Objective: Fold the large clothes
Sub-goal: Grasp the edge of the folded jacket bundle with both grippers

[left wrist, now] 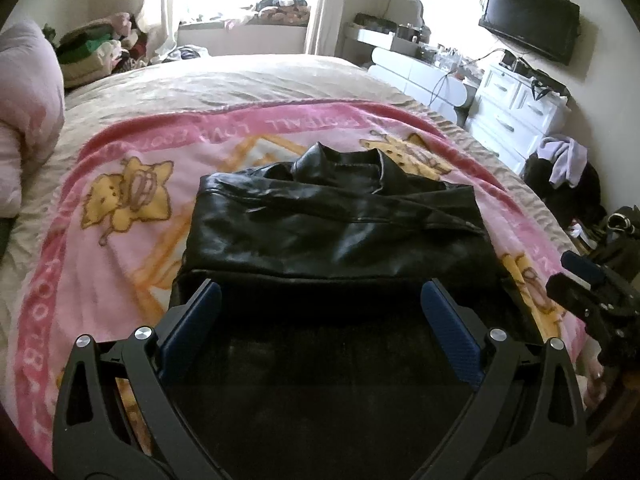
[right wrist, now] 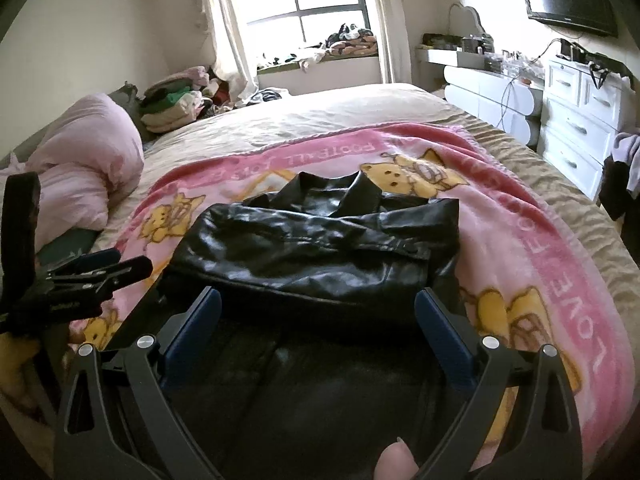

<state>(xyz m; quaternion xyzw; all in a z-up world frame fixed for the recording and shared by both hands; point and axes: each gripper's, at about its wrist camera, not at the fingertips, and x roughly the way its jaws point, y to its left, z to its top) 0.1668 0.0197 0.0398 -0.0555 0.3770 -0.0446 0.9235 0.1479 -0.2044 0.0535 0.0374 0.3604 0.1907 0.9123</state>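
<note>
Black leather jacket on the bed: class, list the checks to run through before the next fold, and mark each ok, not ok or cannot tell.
1. Black leather jacket lies on the pink cartoon blanket: ok.
2. Sleeves folded across the body: ok.
3. Left gripper open, holding nothing: ok.
4. Right gripper open, holding nothing: ok.
5. Near hem flat and reachable: cannot tell, in shadow.
6. Collar flat: not ok, it stands up.
</note>
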